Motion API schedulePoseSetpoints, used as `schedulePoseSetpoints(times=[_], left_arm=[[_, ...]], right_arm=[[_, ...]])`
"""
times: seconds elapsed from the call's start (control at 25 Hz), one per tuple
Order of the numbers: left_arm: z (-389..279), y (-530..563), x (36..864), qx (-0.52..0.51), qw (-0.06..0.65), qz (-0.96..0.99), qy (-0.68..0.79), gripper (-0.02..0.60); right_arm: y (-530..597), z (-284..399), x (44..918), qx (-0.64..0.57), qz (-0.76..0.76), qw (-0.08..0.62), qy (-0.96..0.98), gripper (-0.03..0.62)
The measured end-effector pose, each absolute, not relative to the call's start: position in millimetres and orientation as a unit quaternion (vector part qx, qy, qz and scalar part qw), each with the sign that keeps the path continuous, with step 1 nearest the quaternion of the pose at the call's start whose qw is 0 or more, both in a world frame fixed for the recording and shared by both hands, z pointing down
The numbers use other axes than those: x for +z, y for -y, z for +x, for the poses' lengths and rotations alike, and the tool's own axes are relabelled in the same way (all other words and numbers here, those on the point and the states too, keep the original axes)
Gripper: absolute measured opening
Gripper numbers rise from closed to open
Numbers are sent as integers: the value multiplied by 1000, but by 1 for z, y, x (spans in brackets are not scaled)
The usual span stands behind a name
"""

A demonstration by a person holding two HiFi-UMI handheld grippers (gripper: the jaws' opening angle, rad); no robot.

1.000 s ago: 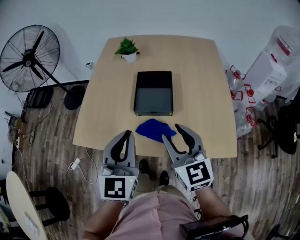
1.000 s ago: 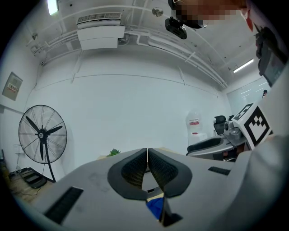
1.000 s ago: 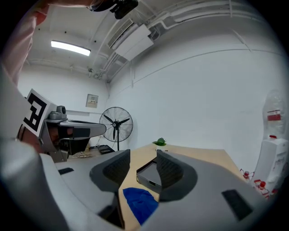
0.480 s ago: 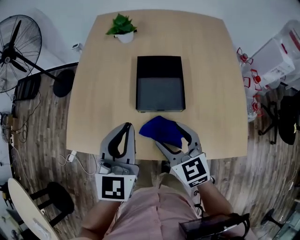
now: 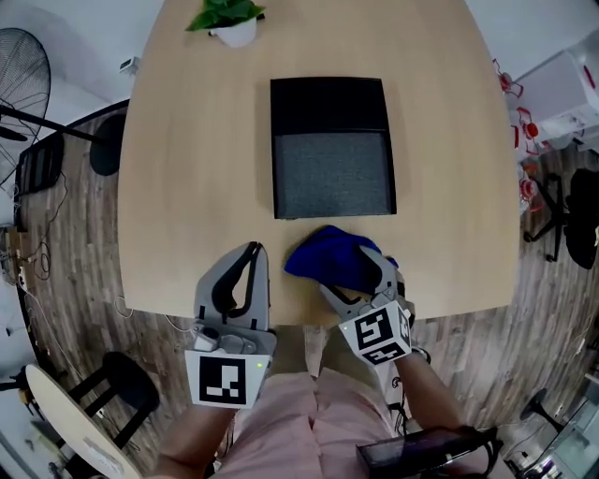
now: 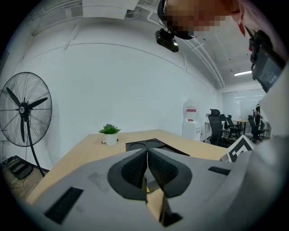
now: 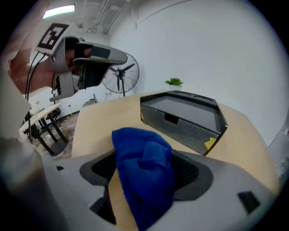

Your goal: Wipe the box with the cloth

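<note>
Right gripper [image 5: 359,277]: the blue cloth [image 5: 328,258] is being pinched between its jaws, which are being held apart only by the thickness of the bunched fabric. In the right gripper view the cloth [image 7: 142,168] is being seen draped over both pads and hanging down between them. The cloth is being held over the near part of the wooden table [image 5: 187,187], just beside the near wall of the black box [image 5: 331,146]. Whether cloth and box are touching cannot be told.

Left gripper [image 5: 254,249]: the jaws are being held pressed together, tips meeting, with nothing gripped between them; this is being confirmed in the left gripper view [image 6: 147,151]. It is being held over the near table edge, to the left of the cloth and apart from it.

Box: open-topped, grey inside, being left flat at the middle of the table; a yellow scrap is being shown at one near corner in the right gripper view [image 7: 180,115]. A potted plant [image 5: 225,17] is being seen at the far edge.
</note>
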State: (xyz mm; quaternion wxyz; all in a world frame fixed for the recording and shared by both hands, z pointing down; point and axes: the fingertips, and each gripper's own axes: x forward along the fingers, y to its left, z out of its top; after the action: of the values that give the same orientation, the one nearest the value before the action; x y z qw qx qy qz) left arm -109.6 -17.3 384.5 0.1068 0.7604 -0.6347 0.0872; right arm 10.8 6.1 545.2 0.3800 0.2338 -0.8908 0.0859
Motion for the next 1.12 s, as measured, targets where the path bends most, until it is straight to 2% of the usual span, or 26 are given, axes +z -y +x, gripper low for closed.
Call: schedulePoseSetpoints(times=[0.04, 0.16, 0.24, 0.32, 0.4, 0.52, 0.56, 0.6, 0.64, 0.68, 0.8, 1.12], left_arm=[[-111, 19, 388, 89, 108, 761, 633, 15], [-115, 24, 398, 93, 118, 763, 629, 15], [-115, 26, 403, 95, 124, 765, 625, 15], [-114, 28, 403, 93, 127, 766, 623, 15], [-114, 31, 404, 94, 128, 769, 620, 15], [-115, 35, 407, 97, 130, 769, 619, 15], [-116, 36, 408, 98, 131, 768, 619, 15], [-117, 37, 409, 98, 132, 768, 619, 15], [-118, 39, 410, 97, 133, 768, 619, 15], [-118, 40, 409, 96, 132, 768, 619, 15], [-119, 44, 405, 95, 126, 769, 620, 15], [-118, 68, 370, 68, 98, 768, 630, 15]], right_arm=[[-2, 13, 550, 84, 243, 389, 885, 374], [12, 19, 557, 80, 271, 407, 869, 267], [16, 18, 558, 88, 279, 407, 865, 235], [14, 14, 557, 104, 273, 401, 868, 257], [8, 8, 557, 112, 255, 403, 872, 355], [8, 6, 559, 96, 248, 413, 871, 366], [12, 8, 559, 93, 256, 414, 868, 341], [17, 11, 559, 91, 268, 415, 865, 269], [23, 14, 558, 92, 277, 416, 861, 169], [28, 15, 558, 98, 282, 415, 860, 125], [34, 13, 552, 126, 278, 400, 864, 94], [57, -1, 475, 137, 288, 322, 891, 87]])
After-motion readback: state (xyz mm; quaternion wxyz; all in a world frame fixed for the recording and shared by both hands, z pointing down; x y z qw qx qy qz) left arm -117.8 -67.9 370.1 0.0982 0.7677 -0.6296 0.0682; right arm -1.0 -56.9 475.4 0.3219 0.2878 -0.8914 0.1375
